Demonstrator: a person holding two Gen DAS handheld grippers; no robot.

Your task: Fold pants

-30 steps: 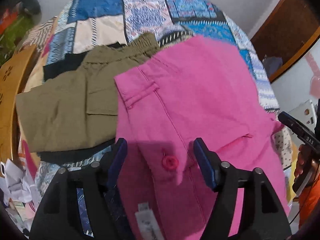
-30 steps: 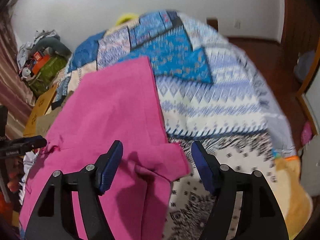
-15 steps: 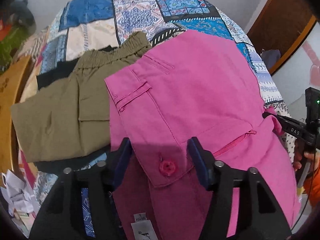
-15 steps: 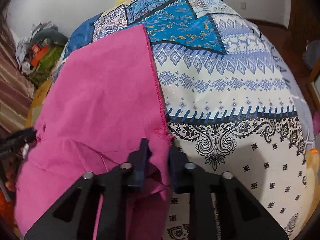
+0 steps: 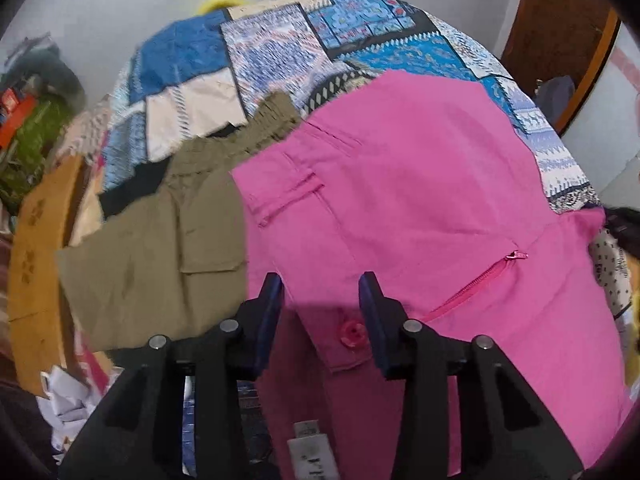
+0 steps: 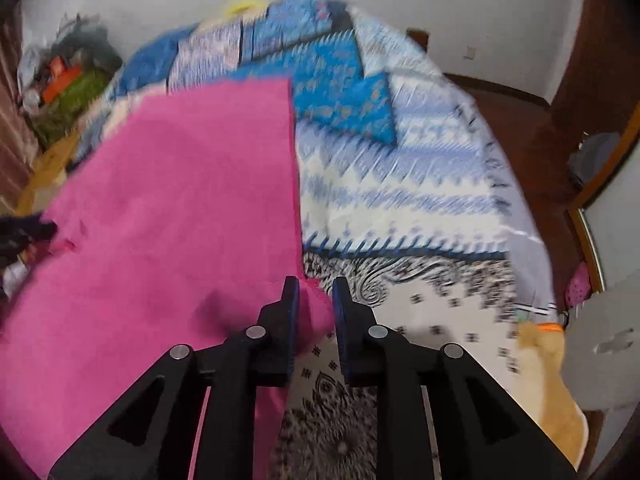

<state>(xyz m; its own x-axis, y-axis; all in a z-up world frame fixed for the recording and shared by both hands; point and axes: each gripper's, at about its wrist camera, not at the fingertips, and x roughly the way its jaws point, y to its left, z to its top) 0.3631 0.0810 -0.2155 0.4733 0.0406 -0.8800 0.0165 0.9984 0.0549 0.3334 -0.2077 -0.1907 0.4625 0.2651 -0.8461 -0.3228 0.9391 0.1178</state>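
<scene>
So your right tool was pinched shut on a corner of the pink pants, which lay spread on the patterned bedspread. Your left tool stood half open at the waistband, around the pink button, gripping nothing. Olive shorts lay touching the pants at the left.

pink pants: matt cloth | olive shorts: matt cloth

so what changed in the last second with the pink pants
The right gripper closed on the pink pants at their edge. The left gripper narrowed around the waistband button but remains open. The olive shorts stayed put.
</scene>
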